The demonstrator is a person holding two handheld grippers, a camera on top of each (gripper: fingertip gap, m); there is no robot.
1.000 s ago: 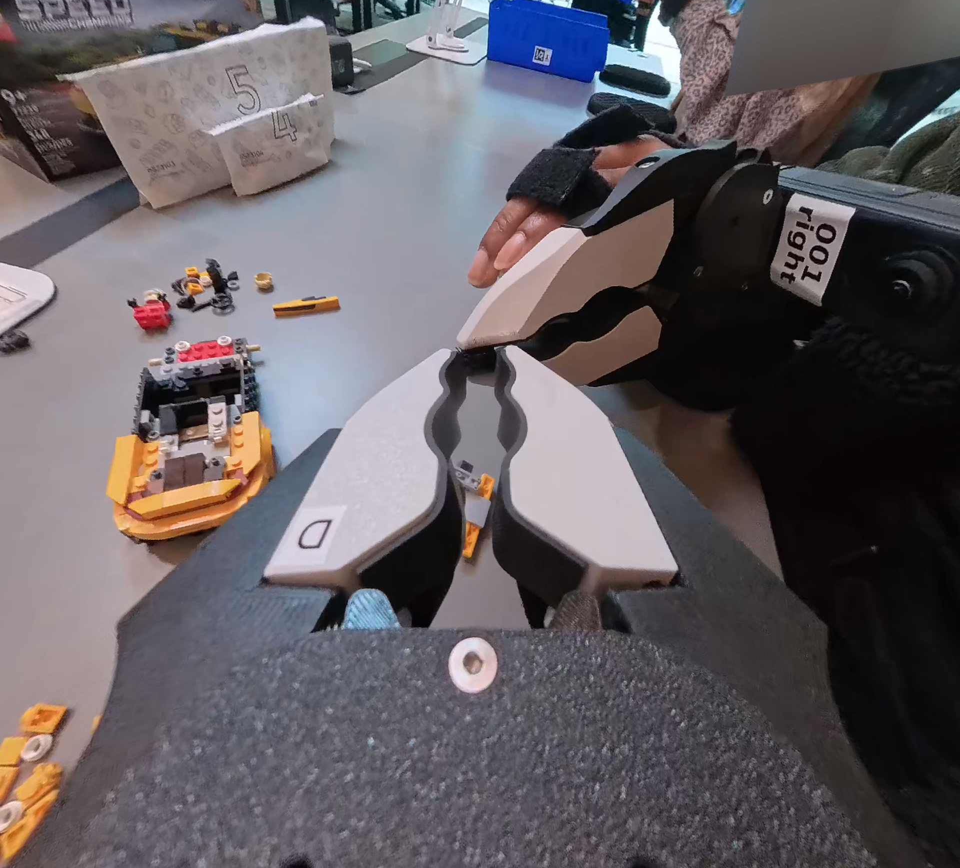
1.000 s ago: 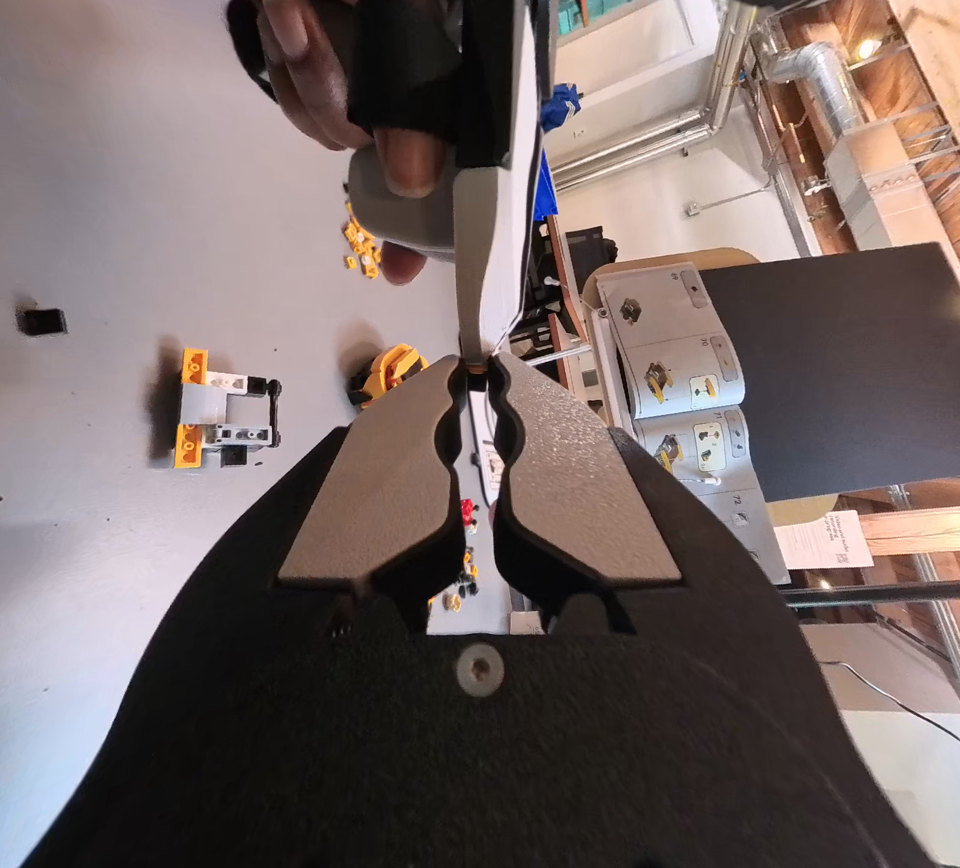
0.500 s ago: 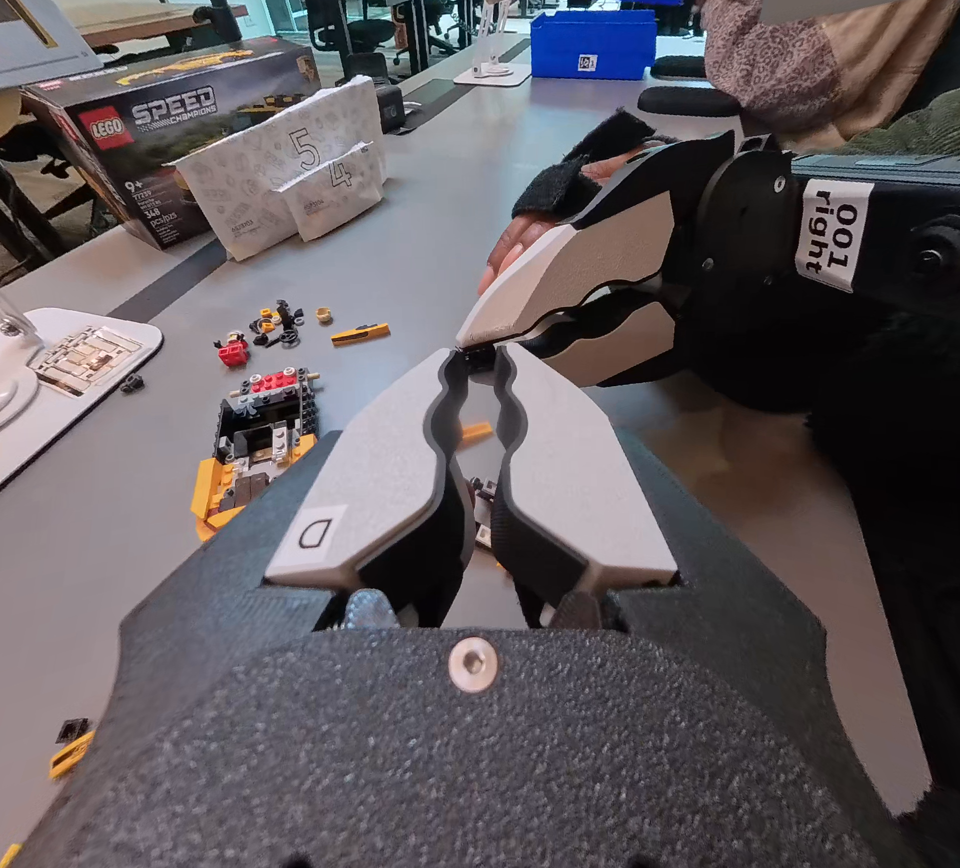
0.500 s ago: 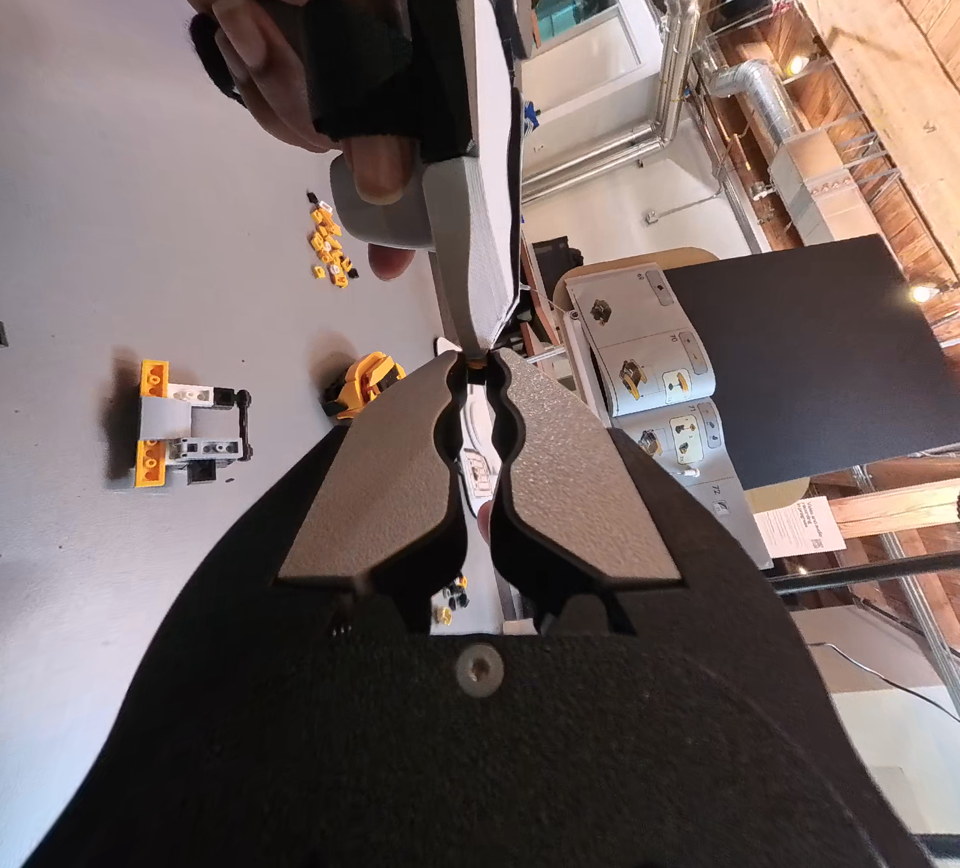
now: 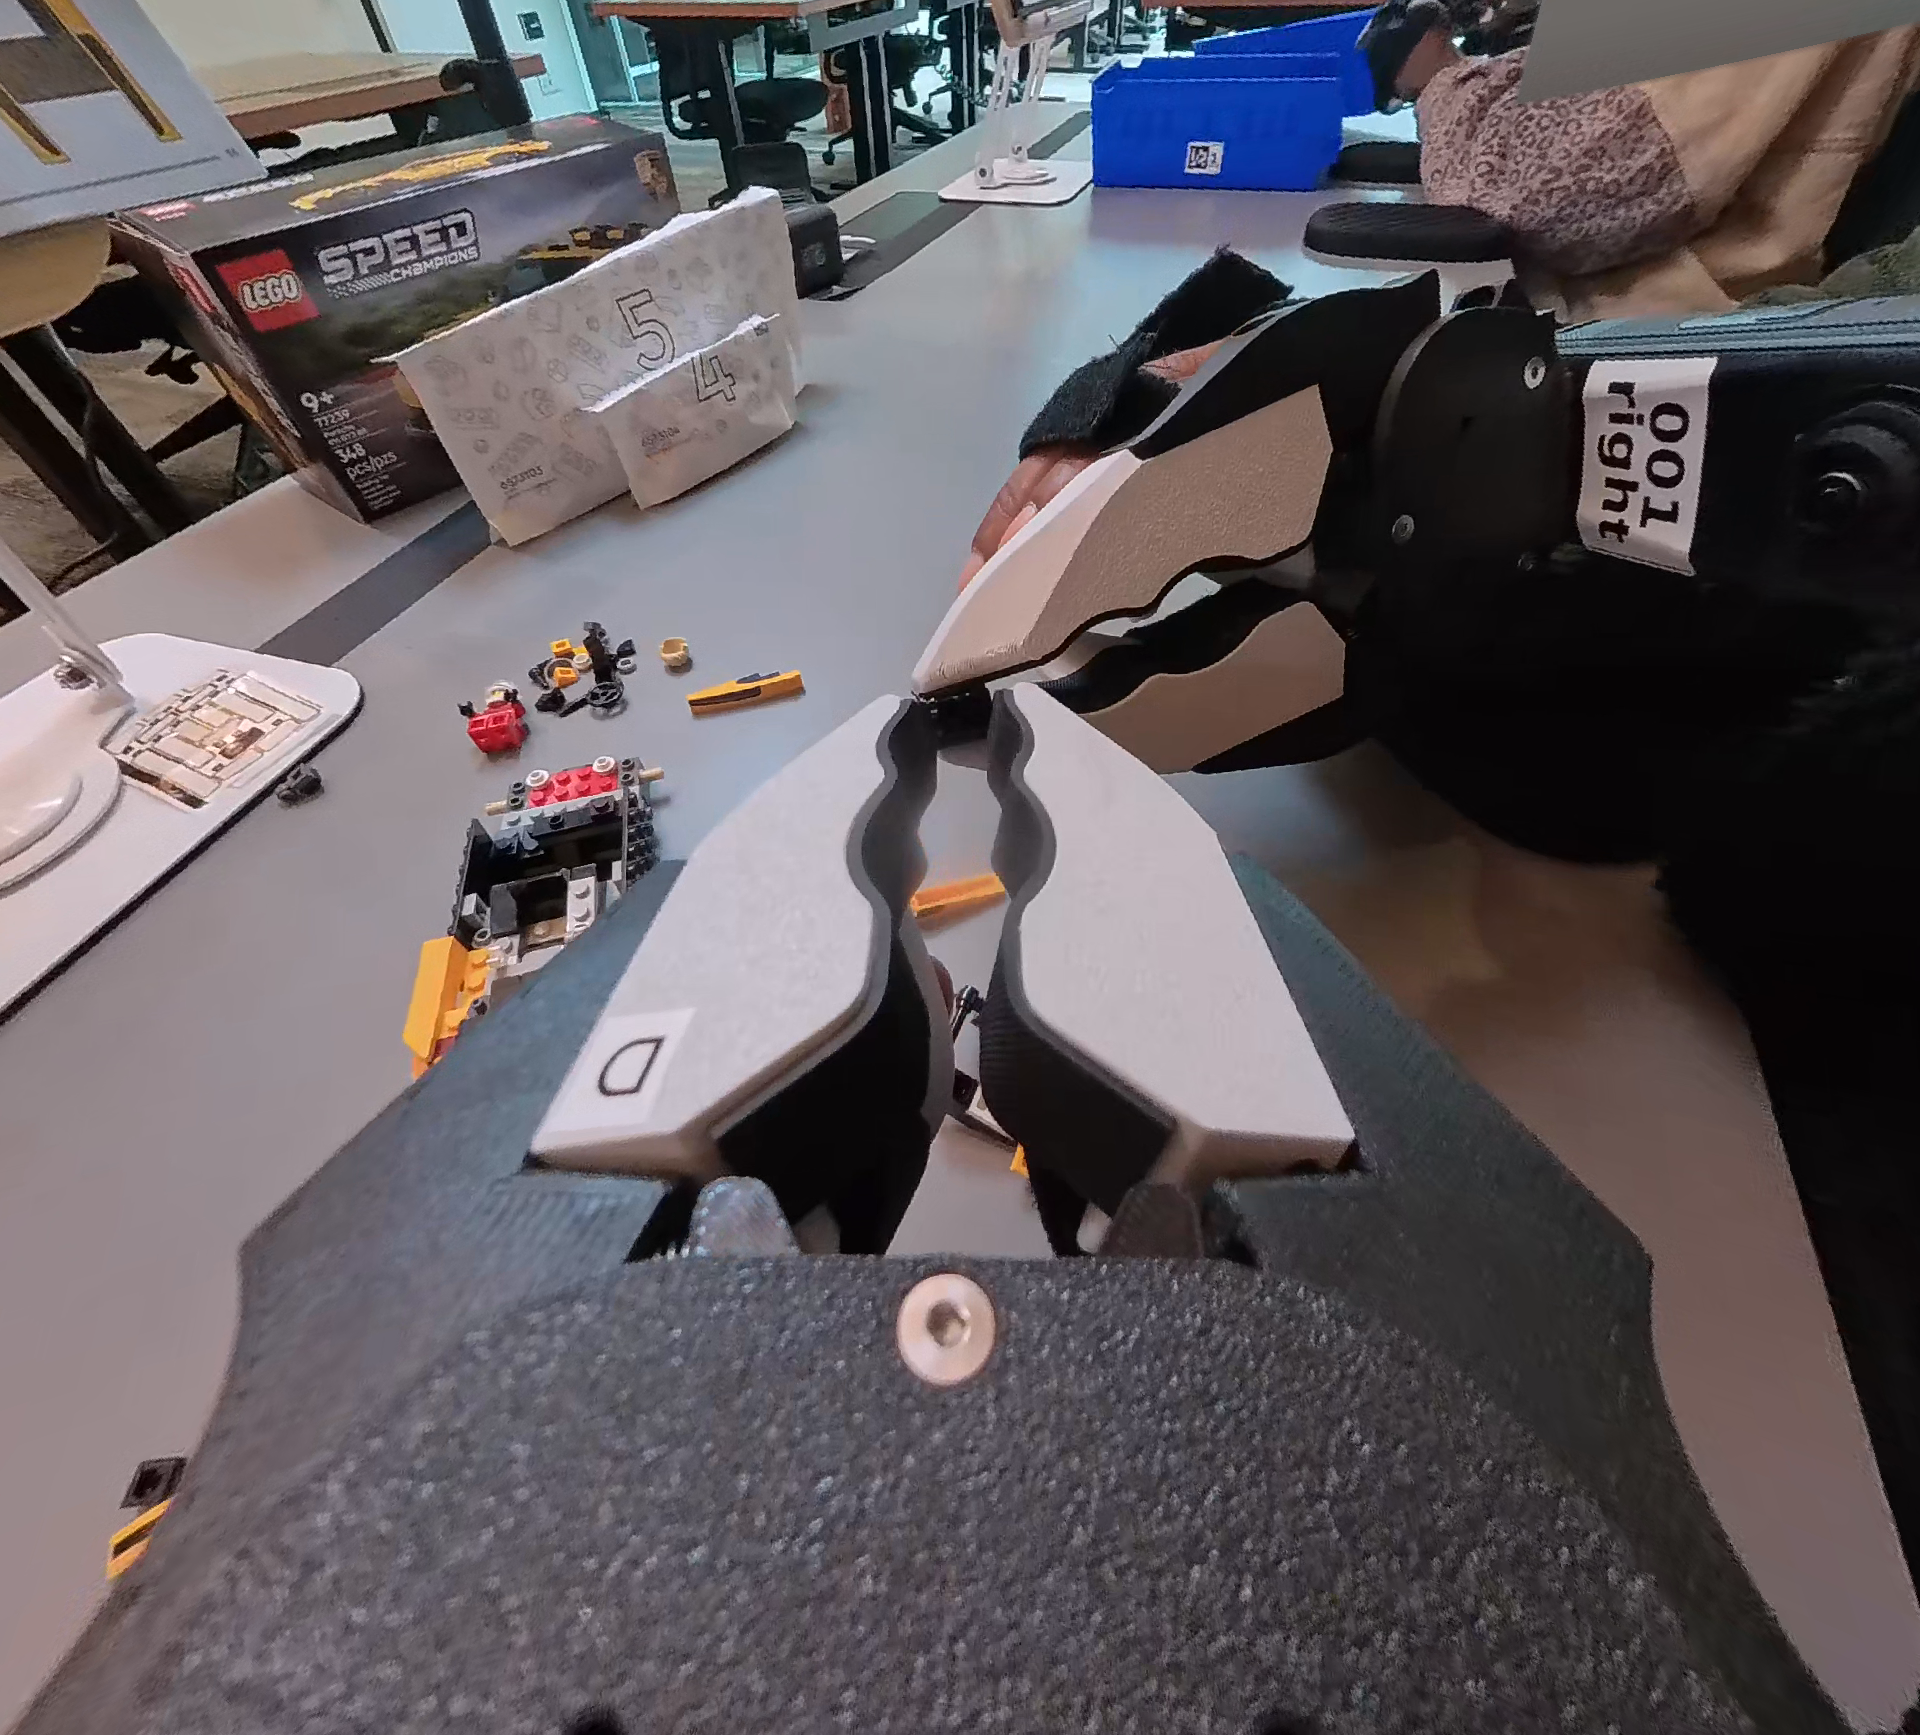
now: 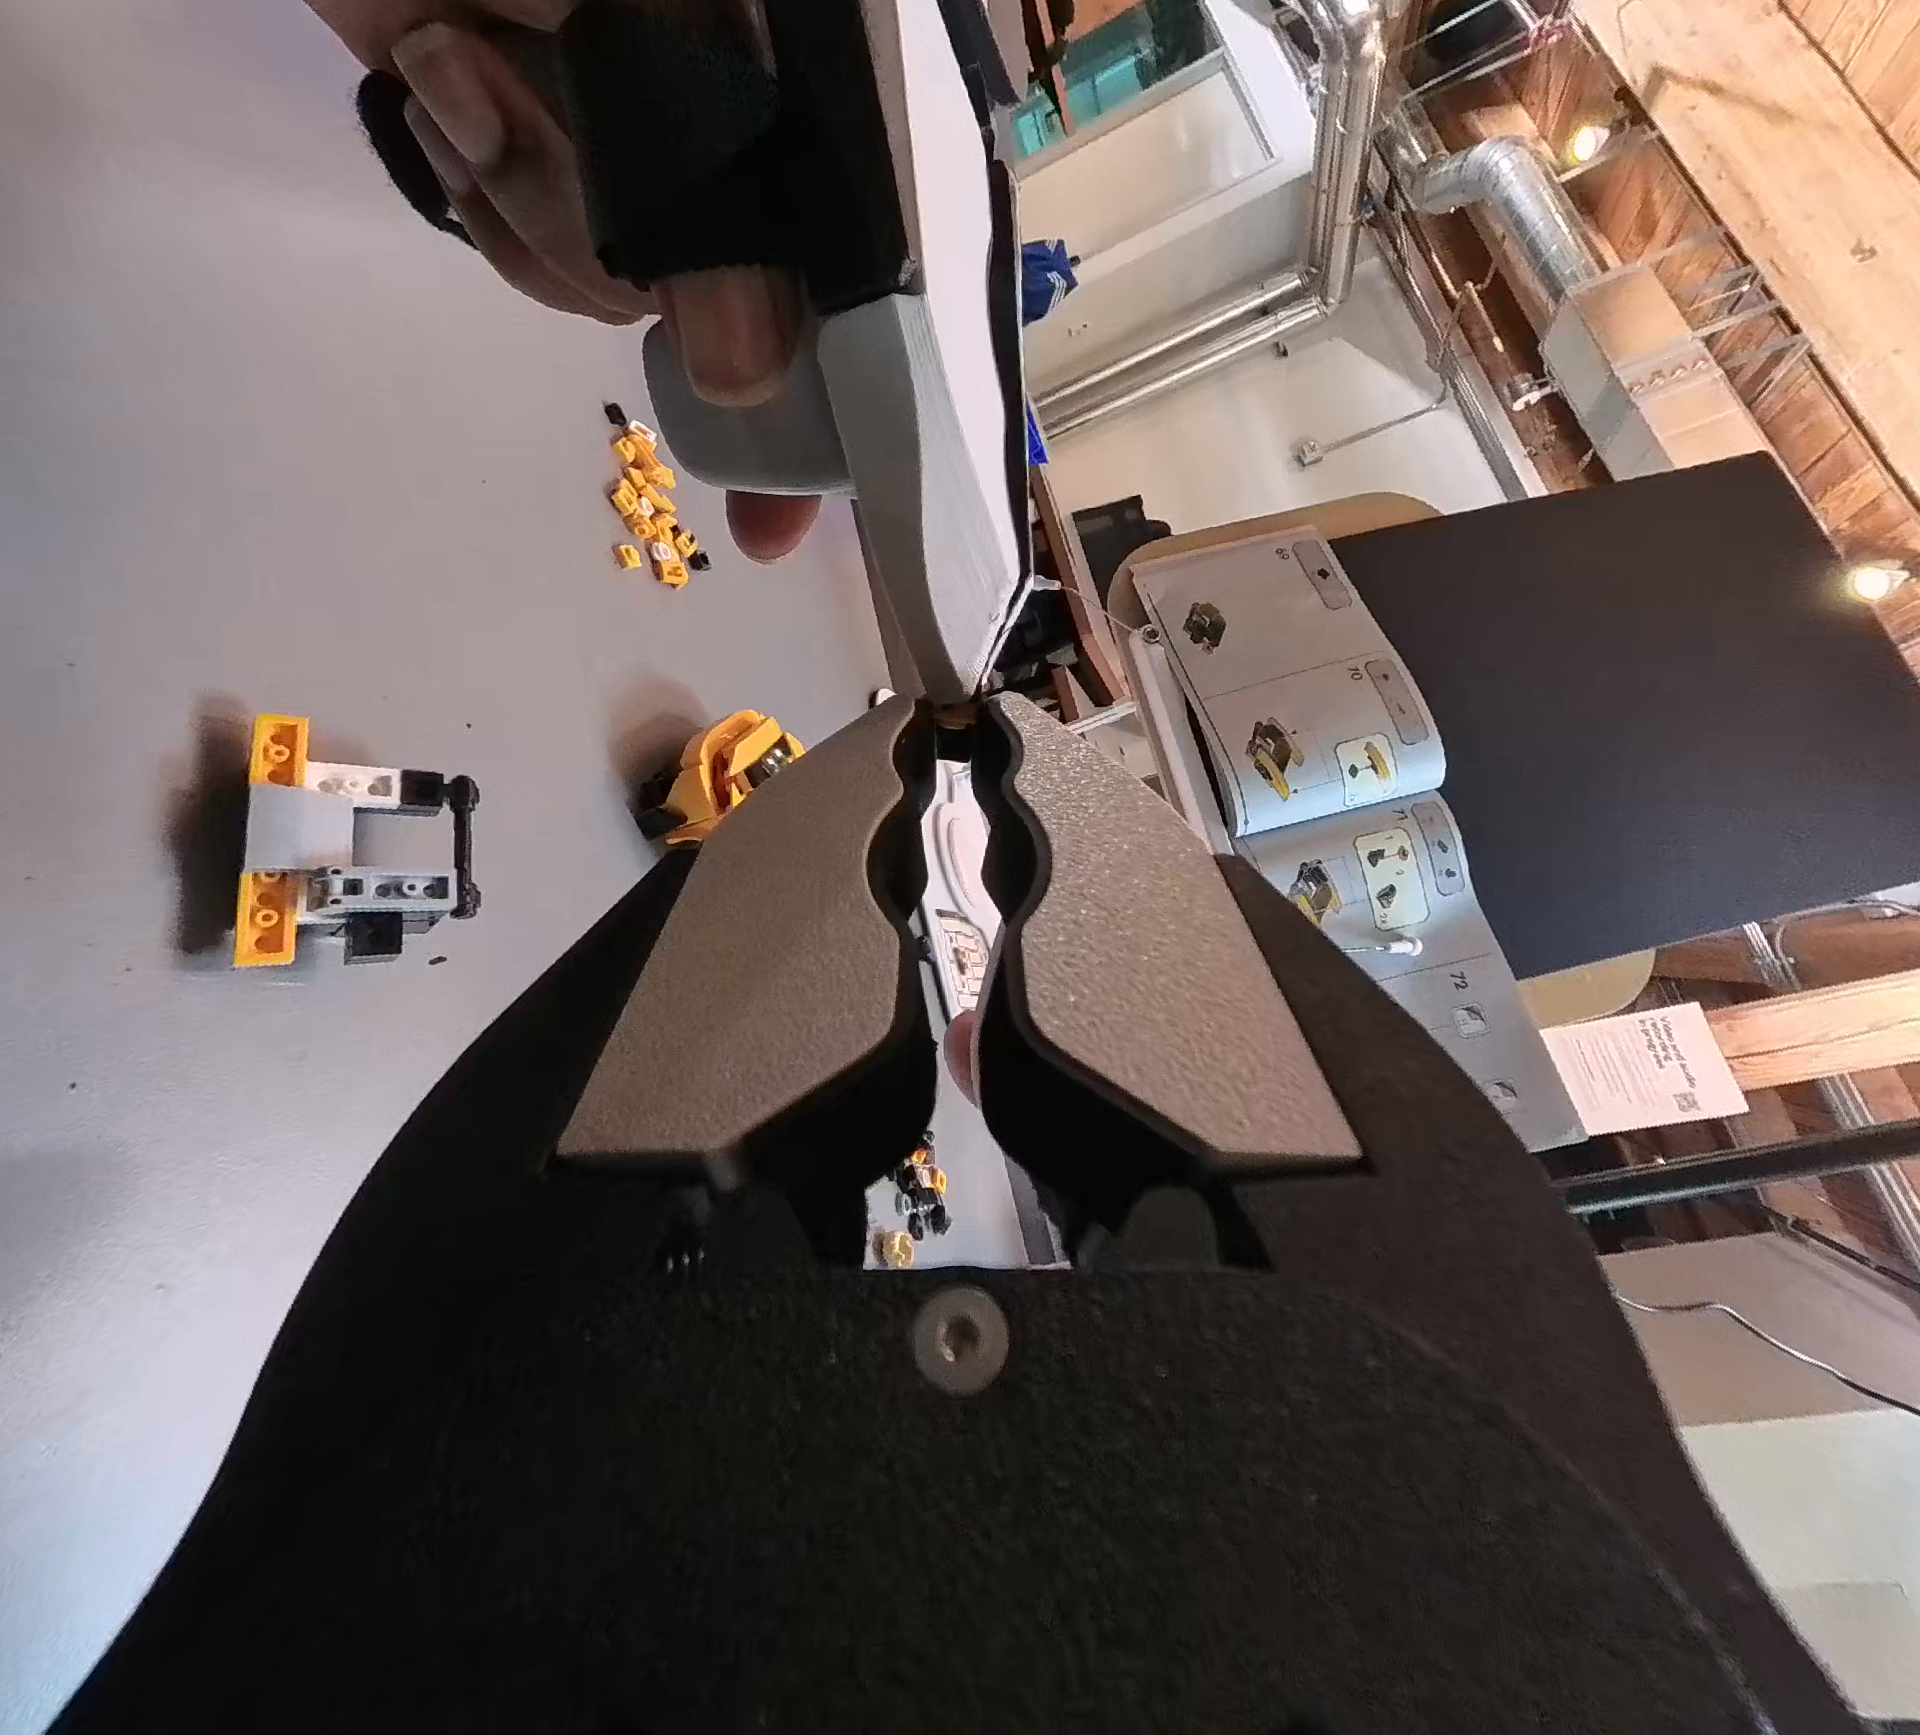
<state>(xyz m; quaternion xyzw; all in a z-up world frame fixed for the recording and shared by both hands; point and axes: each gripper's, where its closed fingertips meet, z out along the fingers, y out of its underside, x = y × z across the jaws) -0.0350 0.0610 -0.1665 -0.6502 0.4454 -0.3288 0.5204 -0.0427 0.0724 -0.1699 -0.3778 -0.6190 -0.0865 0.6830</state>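
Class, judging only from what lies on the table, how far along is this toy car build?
Done: an orange and black car body and a separate grey and orange section stand assembled. In hand: both grippers, left and right, pinch one small dark piece between them. Left: loose orange pieces and small parts lie unused.

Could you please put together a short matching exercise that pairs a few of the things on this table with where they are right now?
Things:
1. small black piece
2. two white numbered bags
3. blue bin
4. partly built orange and black car

Places:
A. at the far end of the table, beside a seated person's sleeve
B. leaning against the dark printed box
C. on the table, just left of the left gripper
D. between the left gripper's fingertips, with the right gripper at it as well

Pairs: 1-D, 2-B, 3-A, 4-C
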